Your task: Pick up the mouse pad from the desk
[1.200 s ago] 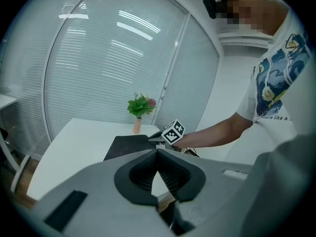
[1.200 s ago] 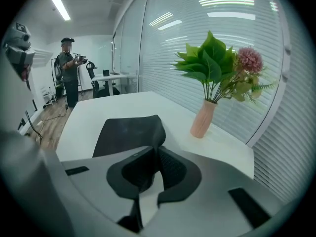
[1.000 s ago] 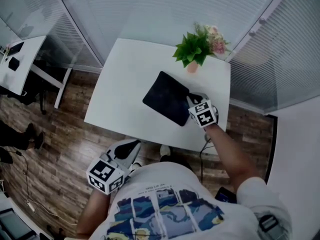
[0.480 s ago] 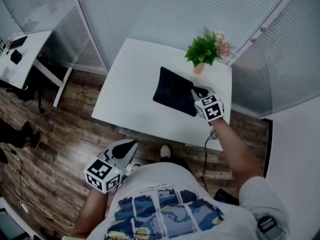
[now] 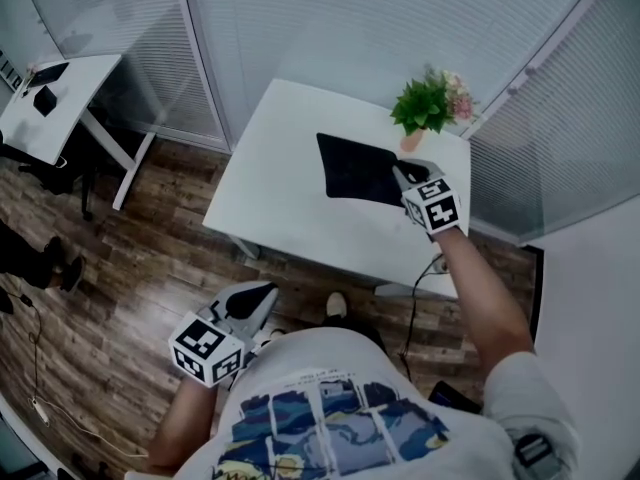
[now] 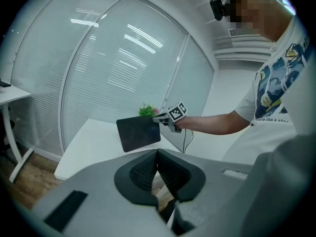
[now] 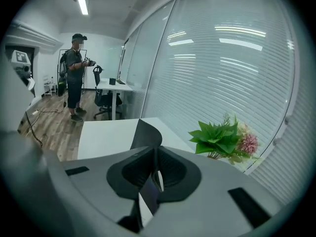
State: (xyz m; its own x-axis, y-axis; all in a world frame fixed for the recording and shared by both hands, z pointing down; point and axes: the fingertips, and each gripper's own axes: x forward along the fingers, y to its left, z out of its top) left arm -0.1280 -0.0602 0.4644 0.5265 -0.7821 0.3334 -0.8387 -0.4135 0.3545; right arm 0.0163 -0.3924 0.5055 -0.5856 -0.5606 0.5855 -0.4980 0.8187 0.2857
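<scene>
mouse pad (image 5: 355, 170) corner behind right gripper (image 5: 402, 175)

The thin, black, rectangular soft mouse pad (image 5: 358, 171) is pinched at its 3 o'clock edge between the closed jaws of the right gripper (image 5: 403, 175). It hangs steeply tilted above the white table (image 5: 280, 198), toward 1 o'clock from the tabletop's middle. Its free end curls slightly and its surface is plain.

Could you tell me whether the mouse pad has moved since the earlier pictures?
Yes. The mouse pad, clamped in the right gripper, has risen off the desk, away from its front edge toward the potted plant.
</scene>
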